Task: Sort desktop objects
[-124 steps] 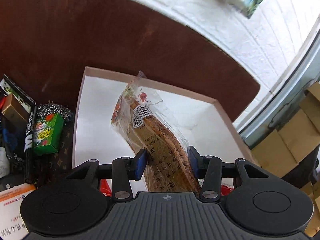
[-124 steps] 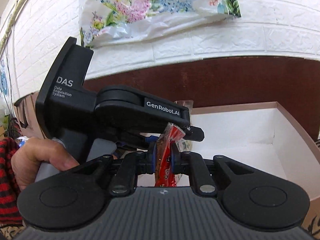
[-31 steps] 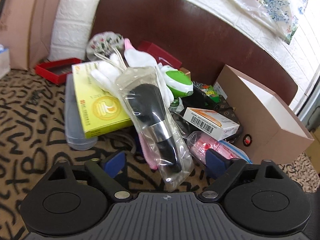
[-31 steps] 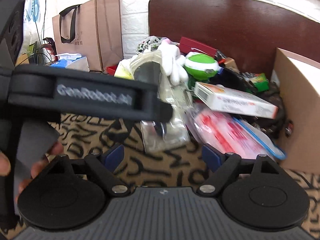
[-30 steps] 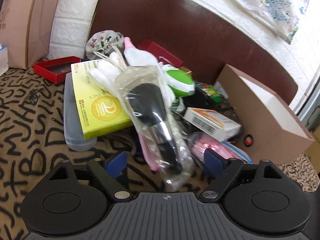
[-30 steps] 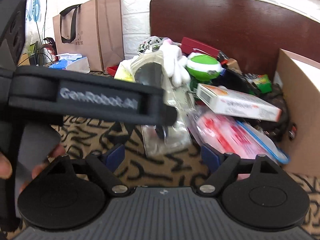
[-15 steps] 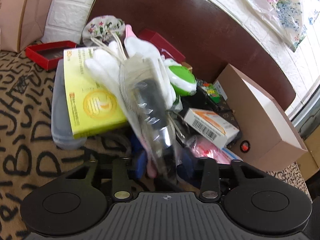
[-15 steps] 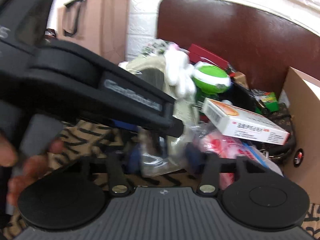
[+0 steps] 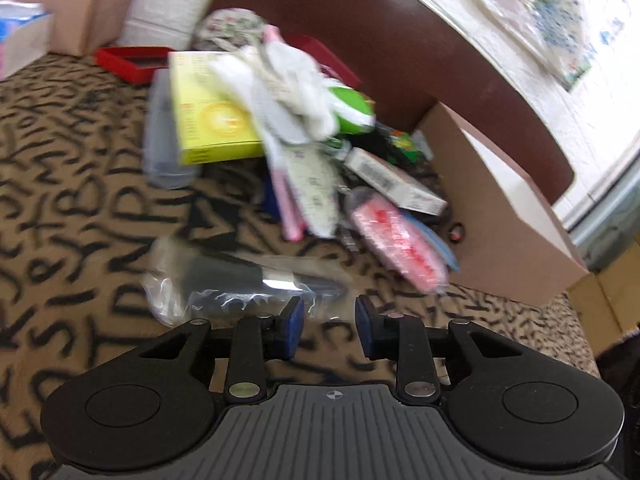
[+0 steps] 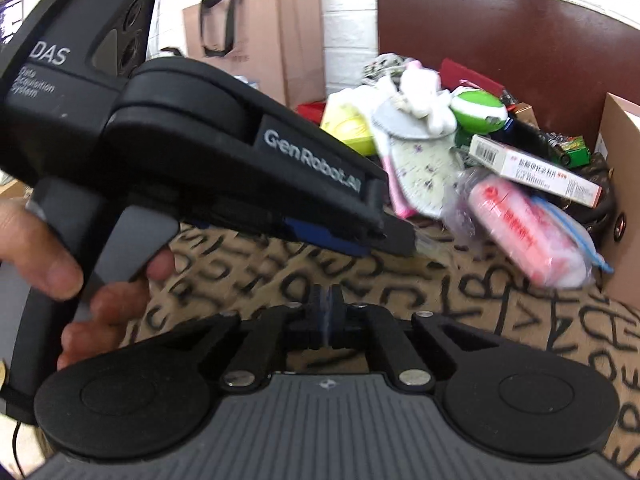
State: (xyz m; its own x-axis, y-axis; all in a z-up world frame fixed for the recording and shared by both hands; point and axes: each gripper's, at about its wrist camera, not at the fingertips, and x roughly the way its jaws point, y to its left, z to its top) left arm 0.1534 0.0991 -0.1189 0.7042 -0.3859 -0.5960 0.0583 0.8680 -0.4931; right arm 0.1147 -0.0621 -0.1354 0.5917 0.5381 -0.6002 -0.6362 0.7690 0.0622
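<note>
A black makeup brush in a clear plastic bag (image 9: pixel 240 284) lies crosswise on the patterned cloth, just ahead and left of my left gripper (image 9: pixel 329 322). The left jaws stand a little apart with nothing between them; the bag's edge touches the left pad. My right gripper (image 10: pixel 328 322) is shut with its pads together and empty, low over the cloth. The left gripper's body (image 10: pixel 200 152) fills the left of the right wrist view. A cardboard box (image 9: pixel 516 220) stands at the right.
A pile sits behind: a yellow box (image 9: pixel 208 112), white gloves (image 9: pixel 288 92), a green-white round thing (image 10: pixel 478 110), a medicine carton (image 10: pixel 532 170), a pink packet in a bag (image 10: pixel 524 228), red boxes (image 9: pixel 134 62). A brown headboard and paper bag (image 10: pixel 256 36) stand behind.
The left gripper pulled the bagged brush out of the pile toward me; the brush now lies crosswise on the cloth. The left jaws have parted slightly. The right gripper has closed fully.
</note>
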